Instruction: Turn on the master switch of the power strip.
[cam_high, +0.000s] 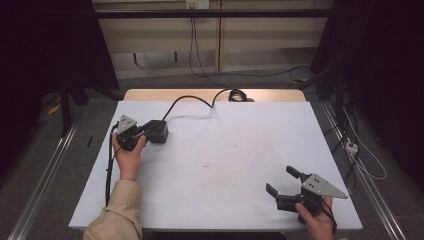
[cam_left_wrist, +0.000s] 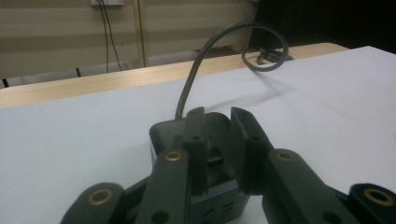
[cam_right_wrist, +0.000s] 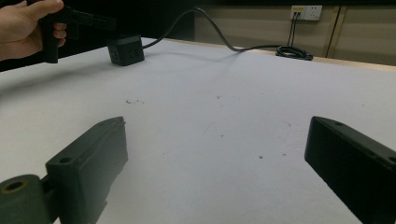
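Note:
A black cube-shaped power block (cam_high: 158, 131) sits at the far left of the white table top (cam_high: 225, 160), with a thick black cable (cam_high: 192, 99) running from it to the back edge. My left gripper (cam_high: 145, 133) reaches over the block from the left. In the left gripper view its jaws stand close together above the block (cam_left_wrist: 163, 135), with a narrow gap and a small raised part (cam_left_wrist: 215, 159) between them; the pads do not visibly press on it. My right gripper (cam_high: 280, 180) rests near the front right corner, jaws wide apart with nothing between them (cam_right_wrist: 217, 126).
The cable ends in a coil (cam_high: 237, 95) on the wooden strip at the table's back edge. More cables and a socket strip (cam_high: 351, 146) lie on the floor to the right. A wall outlet (cam_right_wrist: 306, 9) sits behind the table.

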